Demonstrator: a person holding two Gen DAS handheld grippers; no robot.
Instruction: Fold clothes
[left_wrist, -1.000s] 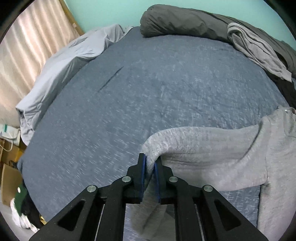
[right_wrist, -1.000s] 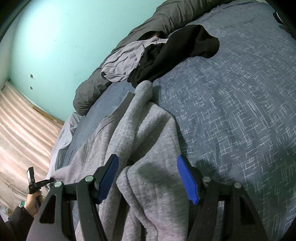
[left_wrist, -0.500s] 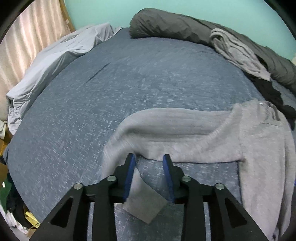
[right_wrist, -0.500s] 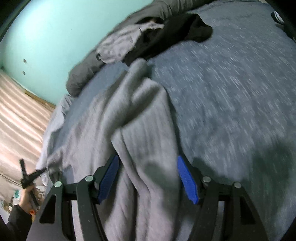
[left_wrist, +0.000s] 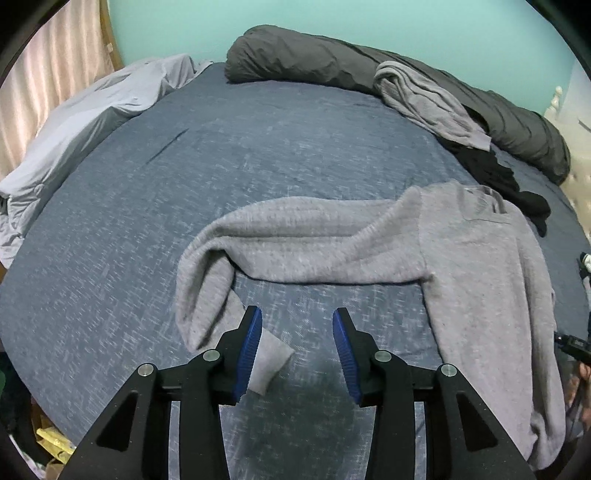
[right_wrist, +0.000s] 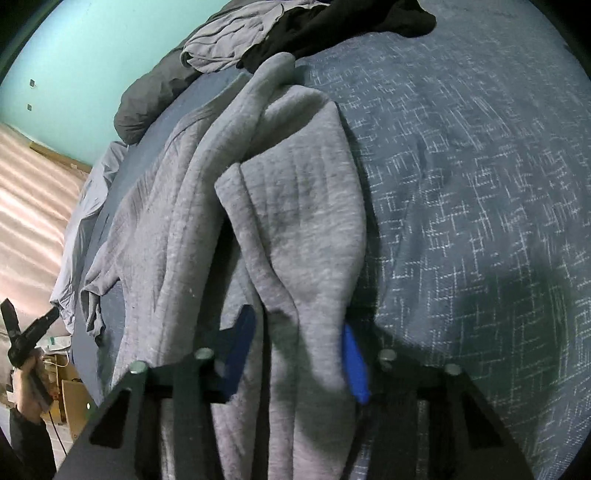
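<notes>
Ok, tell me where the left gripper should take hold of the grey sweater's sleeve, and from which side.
Take the sleeve by its cuff, the free flat end on the bed just under the left gripper. Come from above, one finger on each side of it. The gripper's jaws have just opened and hold nothing, so it probably only needs lowering.

A grey sweater (right_wrist: 295, 221) is lying in loose folds across the blue bedspread (right_wrist: 480, 184), and a thick fold of it is running down between the blue pads of the right gripper (right_wrist: 295, 354), whose jaws have just been closing on the fabric. Beyond the sweater a black garment (right_wrist: 332, 26) and a light grey garment (right_wrist: 229, 40) are lying bunched together. At the left edge a hand (right_wrist: 31, 384) is holding the left gripper (right_wrist: 26, 328)
</notes>
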